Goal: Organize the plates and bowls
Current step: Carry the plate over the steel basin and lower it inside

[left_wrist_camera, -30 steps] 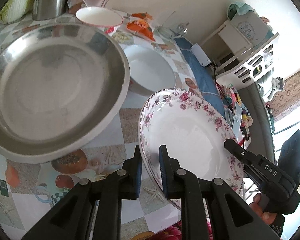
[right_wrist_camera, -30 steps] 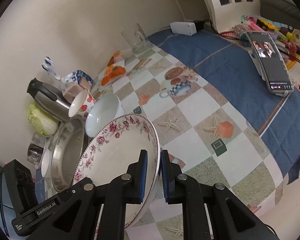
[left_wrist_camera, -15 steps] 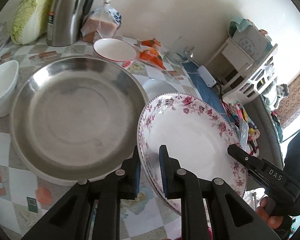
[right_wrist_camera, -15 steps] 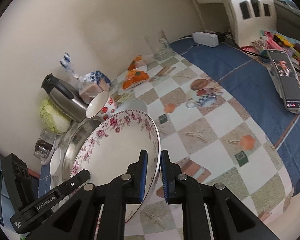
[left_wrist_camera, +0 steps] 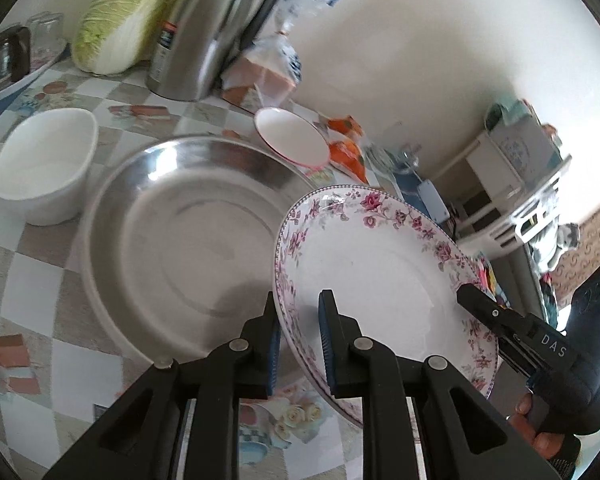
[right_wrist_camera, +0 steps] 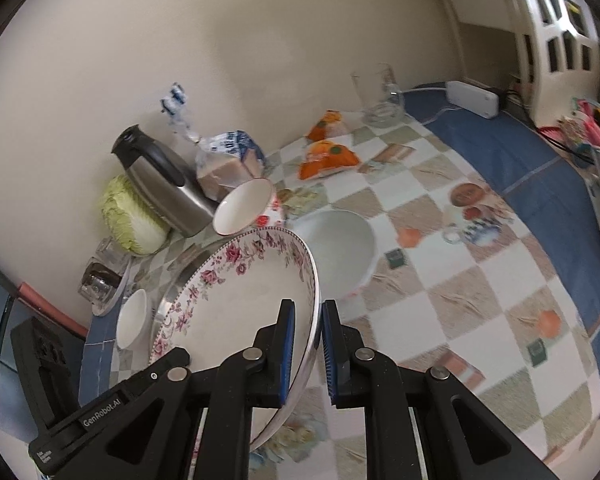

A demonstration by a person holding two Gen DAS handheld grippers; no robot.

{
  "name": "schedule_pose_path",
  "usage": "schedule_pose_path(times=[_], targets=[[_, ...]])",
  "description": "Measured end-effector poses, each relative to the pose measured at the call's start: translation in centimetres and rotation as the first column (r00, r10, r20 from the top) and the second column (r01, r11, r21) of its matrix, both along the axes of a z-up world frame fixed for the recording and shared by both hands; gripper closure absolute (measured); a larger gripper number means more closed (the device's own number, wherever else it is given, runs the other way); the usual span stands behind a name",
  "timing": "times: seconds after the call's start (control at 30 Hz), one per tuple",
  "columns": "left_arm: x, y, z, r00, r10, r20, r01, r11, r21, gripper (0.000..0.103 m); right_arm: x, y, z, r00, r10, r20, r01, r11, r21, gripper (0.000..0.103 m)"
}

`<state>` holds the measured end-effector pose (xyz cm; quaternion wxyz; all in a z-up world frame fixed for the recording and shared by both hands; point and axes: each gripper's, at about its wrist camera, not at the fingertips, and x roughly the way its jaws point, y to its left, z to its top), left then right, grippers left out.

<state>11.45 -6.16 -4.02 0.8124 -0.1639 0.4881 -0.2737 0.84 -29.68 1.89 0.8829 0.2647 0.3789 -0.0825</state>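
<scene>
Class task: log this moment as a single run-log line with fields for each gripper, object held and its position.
left gripper: shut on floral plate | right gripper: shut on floral plate, opposite rim | plate: lifted, tilted, beside steel basin

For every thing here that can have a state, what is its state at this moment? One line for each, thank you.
Floral plate: lifted off the table, tilted, gripped at two rim spots.
Left tongs: shut on the floral plate's rim.
Right tongs: shut on the floral plate's opposite rim.
Steel basin: upright, empty.
Square white bowl: upright, empty.
Round white bowl: upright, empty.
Red-patterned bowl: tipped on its side, empty.
Kettle: upright, lid closed.
Glass mug: upright, empty.
</scene>
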Motion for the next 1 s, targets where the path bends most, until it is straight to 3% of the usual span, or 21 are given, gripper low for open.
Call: schedule_pose_path(times=[0.43, 0.77, 1.0], targets=[[2.3, 4.6, -0.9, 0.993, 0.115, -0.003, -0.115, 0.993, 0.016, 0.084, 5.7, 3.8, -0.3, 0.995, 0.096, 0.023, -0.096, 0.995, 0.027, 0.089], [4.7, 6.6, -1.9, 0.988, 0.156, -0.002, -0.155, 0.984, 0.09, 0.084, 8.9, 6.6, -3.0, 0.987, 0.157, -0.018, -0.156, 0.987, 0.045, 0.089], [6.0, 5.7, -2.7, 0.992, 0.129, 0.01, -0.129, 0.978, 0.164, 0.084, 10.5, 7.1, -4.9, 0.984, 0.164, -0.074, -0.163, 0.986, 0.025, 0.089]])
